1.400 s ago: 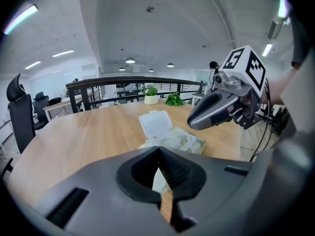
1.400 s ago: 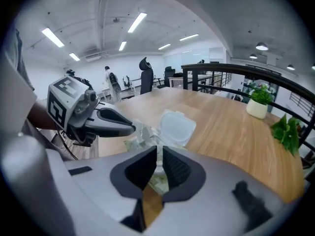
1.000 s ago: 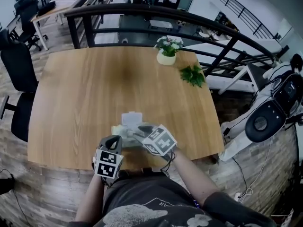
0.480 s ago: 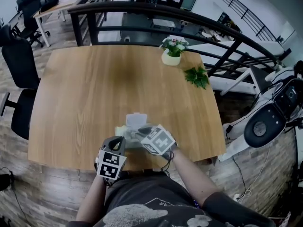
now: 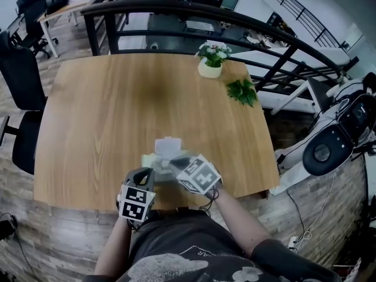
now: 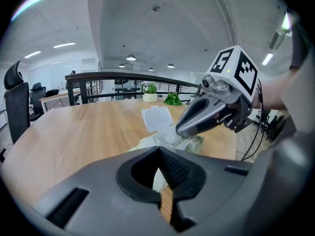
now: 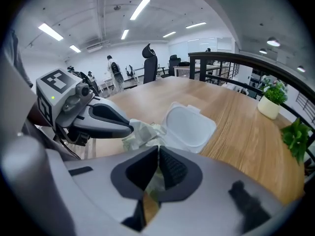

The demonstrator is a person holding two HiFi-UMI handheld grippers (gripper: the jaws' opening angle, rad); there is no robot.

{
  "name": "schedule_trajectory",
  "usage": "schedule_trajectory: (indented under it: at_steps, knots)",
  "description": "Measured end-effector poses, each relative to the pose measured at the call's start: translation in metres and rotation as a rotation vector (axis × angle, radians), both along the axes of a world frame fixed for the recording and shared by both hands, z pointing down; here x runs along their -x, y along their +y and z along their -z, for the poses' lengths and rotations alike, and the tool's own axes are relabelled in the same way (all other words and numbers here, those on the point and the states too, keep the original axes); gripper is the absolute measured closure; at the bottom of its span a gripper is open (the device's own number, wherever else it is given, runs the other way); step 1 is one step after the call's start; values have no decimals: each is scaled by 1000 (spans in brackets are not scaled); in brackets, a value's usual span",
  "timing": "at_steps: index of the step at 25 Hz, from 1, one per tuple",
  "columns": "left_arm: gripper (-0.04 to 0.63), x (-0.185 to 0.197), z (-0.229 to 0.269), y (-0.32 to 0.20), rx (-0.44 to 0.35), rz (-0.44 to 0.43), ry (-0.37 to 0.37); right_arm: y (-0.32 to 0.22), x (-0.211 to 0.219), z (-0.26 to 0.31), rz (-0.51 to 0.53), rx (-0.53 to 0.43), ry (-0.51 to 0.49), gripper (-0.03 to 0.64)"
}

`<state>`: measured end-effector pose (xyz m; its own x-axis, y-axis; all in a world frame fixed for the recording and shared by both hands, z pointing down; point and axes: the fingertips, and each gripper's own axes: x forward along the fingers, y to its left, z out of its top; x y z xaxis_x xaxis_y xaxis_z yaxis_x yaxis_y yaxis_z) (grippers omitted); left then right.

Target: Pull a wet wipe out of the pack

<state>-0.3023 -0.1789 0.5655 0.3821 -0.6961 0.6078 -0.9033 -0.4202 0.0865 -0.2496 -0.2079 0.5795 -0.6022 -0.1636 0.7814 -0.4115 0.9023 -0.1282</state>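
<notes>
Tabletop (image 5: 111, 110): right tool (image 7: 158, 154) just closed on wipe (image 7: 154, 182); left tool (image 6: 160, 154) clamps pack (image 6: 140, 143).

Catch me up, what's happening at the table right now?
A person is working a wet wipe pack at the near edge of the wooden table with two handheld grippers. The pack's lid is flipped open. The left gripper is shut on the pack's crumpled end, steadying it. The right gripper has just been closing its jaws at the opening and now pinches pale wipe material. Nothing is pulled free yet.
</notes>
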Motion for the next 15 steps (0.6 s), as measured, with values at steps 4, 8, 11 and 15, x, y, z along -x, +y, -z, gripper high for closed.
schedule_trajectory:
  at_steps: [4, 8, 11, 15]
  knots:
    - [581, -1, 2, 2, -6, -22, 0, 0, -14, 5, -54, -14, -4, 588]
    - [581, -1, 5, 5, -6, -41, 19, 2, -27, 8, -128, -36, -5, 588]
    - [581, 0, 8, 3, -20, -67, 1, 1, -35, 11, -188, -57, -6, 588]
    - [581, 0, 6, 1, -31, -115, -15, 1, -46, 11, -250, -90, 15, 588]
